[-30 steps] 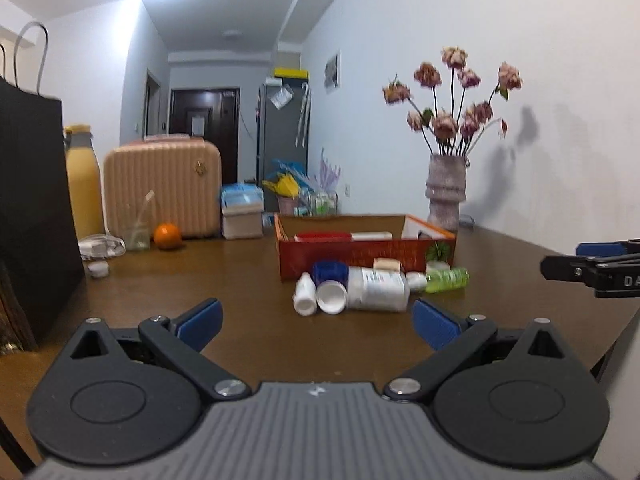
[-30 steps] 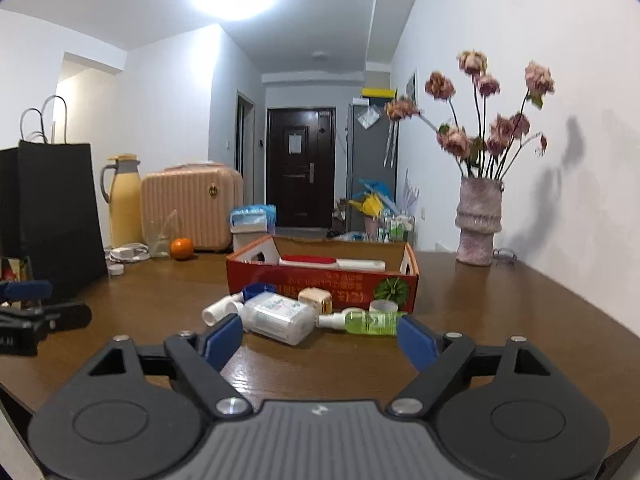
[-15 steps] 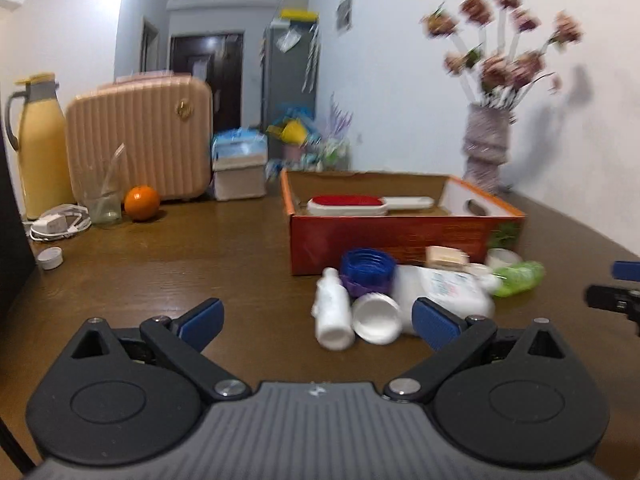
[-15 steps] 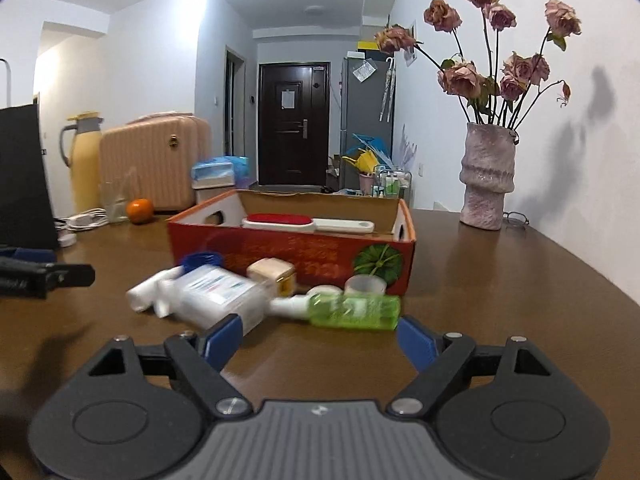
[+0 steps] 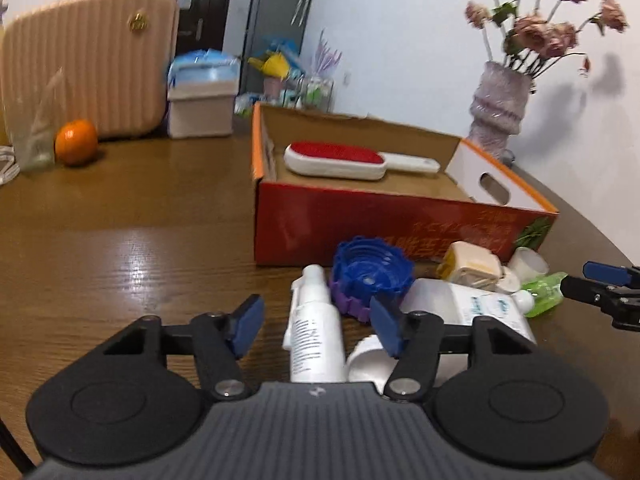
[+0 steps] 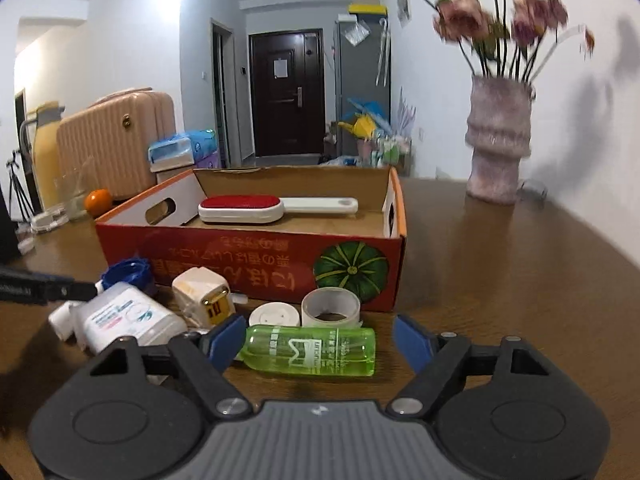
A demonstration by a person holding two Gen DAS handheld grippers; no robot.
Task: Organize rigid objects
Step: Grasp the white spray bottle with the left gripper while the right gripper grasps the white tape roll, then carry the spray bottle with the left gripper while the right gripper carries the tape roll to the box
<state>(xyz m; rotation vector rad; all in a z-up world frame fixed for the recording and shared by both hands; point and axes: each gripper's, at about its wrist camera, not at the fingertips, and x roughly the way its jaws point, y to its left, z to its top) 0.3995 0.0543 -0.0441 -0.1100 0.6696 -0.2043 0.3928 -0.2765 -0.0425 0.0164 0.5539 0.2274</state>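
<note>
Orange box sits mid-desk with only a brush inside; the rest of the clutter lies on the desk against the box's near wall. We judge the step as reach-to-grasp, sorting barely begun. Our left gripper has its jaws apart, straddling a white spray bottle that lies flat, nozzle toward the box. Our right gripper is also spread wide, with a green bottle lying crosswise between its fingers, nothing clamped yet. Next move probably calls for closing on each bottle, lifting it over the near wall and dropping it in beside the brush. Crowding is the issue: a blue cap and a big white bottle sit just beside the left gripper's right finger, and a white cup touches the spray bottle. On the right side, a tape roll, a round lid and a cream plug sit just behind the green bottle. The two grippers work near each other, so a bump is possible. Vase, suitcase and orange stand well apart.
</note>
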